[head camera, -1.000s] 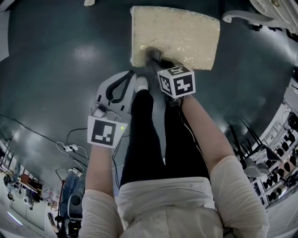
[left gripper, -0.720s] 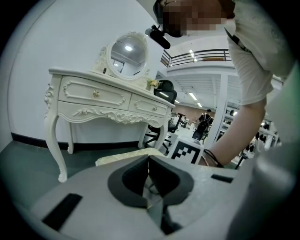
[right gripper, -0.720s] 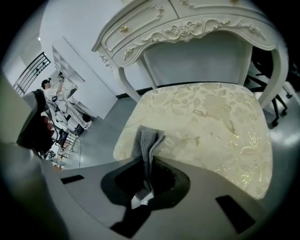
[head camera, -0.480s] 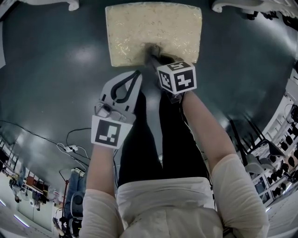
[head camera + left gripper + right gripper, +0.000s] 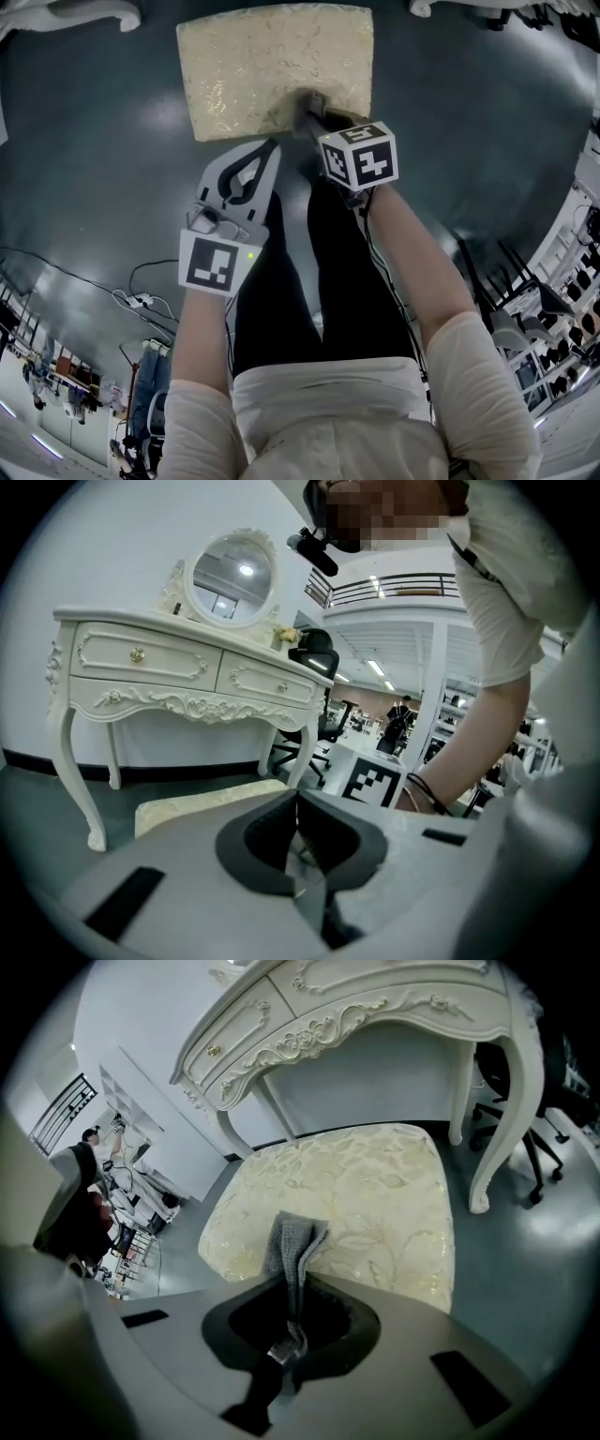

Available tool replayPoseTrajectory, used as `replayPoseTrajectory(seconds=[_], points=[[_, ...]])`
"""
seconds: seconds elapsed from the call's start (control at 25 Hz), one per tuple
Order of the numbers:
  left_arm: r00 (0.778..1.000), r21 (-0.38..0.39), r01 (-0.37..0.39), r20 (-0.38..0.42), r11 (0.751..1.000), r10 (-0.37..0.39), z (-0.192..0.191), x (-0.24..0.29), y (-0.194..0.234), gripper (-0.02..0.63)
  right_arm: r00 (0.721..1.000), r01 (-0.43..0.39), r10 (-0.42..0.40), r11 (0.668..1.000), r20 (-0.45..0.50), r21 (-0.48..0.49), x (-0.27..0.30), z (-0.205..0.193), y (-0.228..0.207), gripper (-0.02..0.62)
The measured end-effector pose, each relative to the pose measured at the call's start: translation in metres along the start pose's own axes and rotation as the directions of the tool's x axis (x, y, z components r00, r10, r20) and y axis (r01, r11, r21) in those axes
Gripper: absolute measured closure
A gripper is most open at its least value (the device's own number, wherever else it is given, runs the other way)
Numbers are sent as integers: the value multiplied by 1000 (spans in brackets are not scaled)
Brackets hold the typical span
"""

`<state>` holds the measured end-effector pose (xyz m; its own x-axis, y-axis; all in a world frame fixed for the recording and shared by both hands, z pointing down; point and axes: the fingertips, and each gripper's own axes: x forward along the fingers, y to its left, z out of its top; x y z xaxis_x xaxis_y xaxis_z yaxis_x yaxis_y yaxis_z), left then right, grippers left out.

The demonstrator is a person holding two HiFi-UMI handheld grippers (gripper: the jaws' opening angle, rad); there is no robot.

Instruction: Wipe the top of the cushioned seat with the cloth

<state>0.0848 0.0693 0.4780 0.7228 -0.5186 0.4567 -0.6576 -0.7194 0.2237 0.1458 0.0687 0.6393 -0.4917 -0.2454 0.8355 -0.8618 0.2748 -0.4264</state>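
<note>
The cushioned seat (image 5: 272, 66) is a cream, gold-patterned square pad on the dark floor; it also fills the middle of the right gripper view as the seat (image 5: 347, 1204). My right gripper (image 5: 309, 117) is shut on a grey cloth (image 5: 292, 1241), whose free end rests on the seat's near edge. The cloth (image 5: 307, 101) shows as a dark patch on the cushion. My left gripper (image 5: 267, 150) hangs to the left, short of the seat, its jaws shut with nothing between them. In the left gripper view the seat (image 5: 206, 799) lies beyond the left gripper (image 5: 296, 803).
A white carved dressing table (image 5: 178, 667) with a round mirror (image 5: 232, 577) stands behind the seat; its legs (image 5: 497, 1119) flank the cushion. Office chairs (image 5: 553, 1119) stand at the right. Cables (image 5: 141, 295) lie on the floor at the left.
The seat has shifted left and up in the head view as the person moved. The right gripper stays shut on the cloth at the seat's near edge.
</note>
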Motion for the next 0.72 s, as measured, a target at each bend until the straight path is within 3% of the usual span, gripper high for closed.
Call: replayPoseTrajectory(seconds=[0.72], points=[[1000,-5,15,6,1000,-15,16,70,-62,603,996,88,-87,995,-17,39,-52,-25,-104,566]])
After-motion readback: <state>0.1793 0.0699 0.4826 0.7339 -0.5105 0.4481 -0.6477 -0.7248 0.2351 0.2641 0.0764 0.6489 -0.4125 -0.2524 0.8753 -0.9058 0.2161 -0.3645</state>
